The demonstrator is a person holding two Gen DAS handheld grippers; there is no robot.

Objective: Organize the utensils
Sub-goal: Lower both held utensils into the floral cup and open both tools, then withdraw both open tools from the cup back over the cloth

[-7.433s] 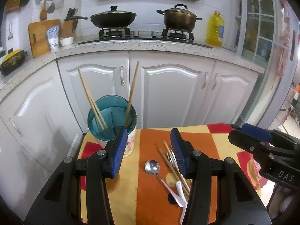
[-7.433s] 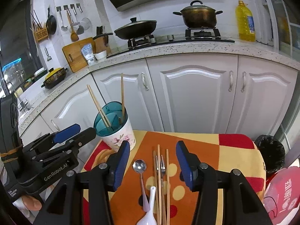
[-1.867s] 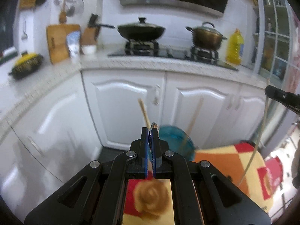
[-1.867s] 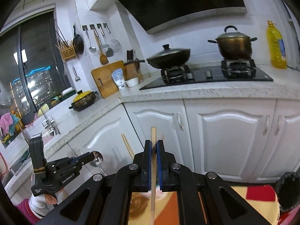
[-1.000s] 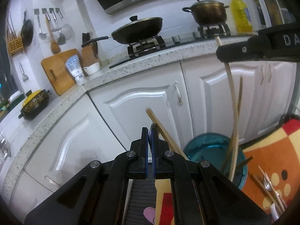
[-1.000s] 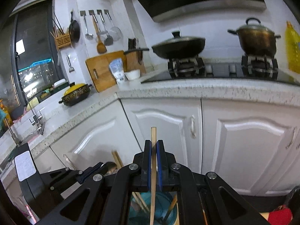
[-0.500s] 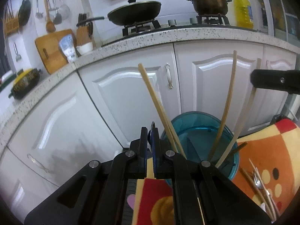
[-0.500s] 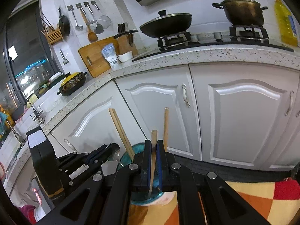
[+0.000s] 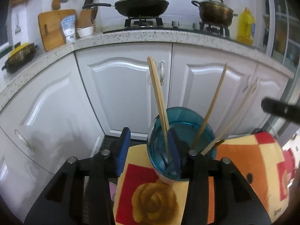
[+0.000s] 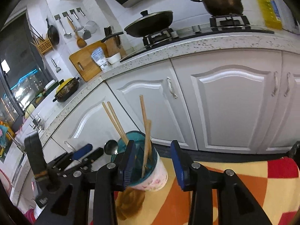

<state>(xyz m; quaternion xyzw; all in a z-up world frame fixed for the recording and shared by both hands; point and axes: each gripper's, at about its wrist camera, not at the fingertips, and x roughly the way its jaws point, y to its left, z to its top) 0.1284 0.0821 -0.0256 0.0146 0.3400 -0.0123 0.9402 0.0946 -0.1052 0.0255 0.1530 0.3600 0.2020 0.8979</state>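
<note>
A teal-rimmed utensil holder [image 9: 187,120] with a floral white body [image 10: 155,178] stands on the patterned cloth. Several wooden chopsticks [image 9: 159,101] stand in it, also seen in the right wrist view [image 10: 145,131]. A metal spoon [image 10: 111,147] shows at the holder's left rim, in front of my left gripper [image 10: 84,154]. My left gripper [image 9: 148,150] is open and empty, its right finger over the holder's near rim. My right gripper [image 10: 152,159] is open and empty just above and behind the holder; its tip shows in the left wrist view [image 9: 279,109].
White cabinet doors [image 9: 120,97] stand right behind the small table with the orange, red and cream cloth [image 9: 249,161]. The speckled counter [image 10: 206,41] above holds a wok, a pot and a yellow oil bottle [image 9: 245,27]. A cutting board [image 9: 52,28] leans at the left.
Both grippers have opened. The right one let go of its chopstick, which now stands in the holder. The left one let go of the spoon at the holder's rim.
</note>
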